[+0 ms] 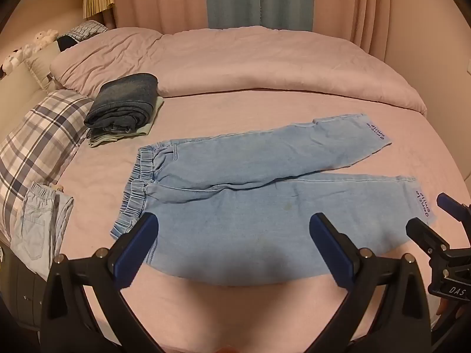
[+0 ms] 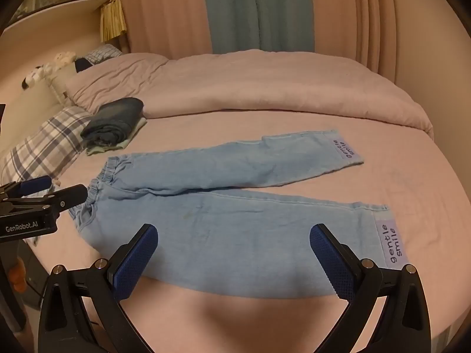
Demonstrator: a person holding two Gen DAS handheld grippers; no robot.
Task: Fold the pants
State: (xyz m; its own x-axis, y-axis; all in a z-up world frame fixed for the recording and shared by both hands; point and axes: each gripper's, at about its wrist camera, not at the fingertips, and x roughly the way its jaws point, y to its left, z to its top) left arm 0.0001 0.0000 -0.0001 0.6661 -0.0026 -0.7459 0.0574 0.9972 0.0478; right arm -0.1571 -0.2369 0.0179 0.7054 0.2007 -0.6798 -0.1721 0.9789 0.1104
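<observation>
At 9 o'clock in the left wrist view a plaid pillow (image 1: 38,141) lies at the bed's (image 1: 265,111) edge, with a second pair of pale jeans (image 1: 41,223) just below it, toward 8 o'clock. At 10 o'clock a folded stack (image 1: 123,108) of dark denim sits against the pink duvet (image 1: 235,61).

The pants (image 1: 250,203), light blue denim, lie flat on the sheet at the centre, waistband toward 9 o'clock and both legs running toward 3 o'clock, slightly spread. Each cuff carries a "gentle smile" patch (image 2: 393,244).

The left gripper (image 1: 234,250) hangs above the near leg at 6 o'clock, jaws spread wide, nothing between them. The right gripper (image 2: 234,253) hangs over the same leg nearer the cuff, likewise wide apart and empty. Neither touches the cloth as far as the views show.
</observation>
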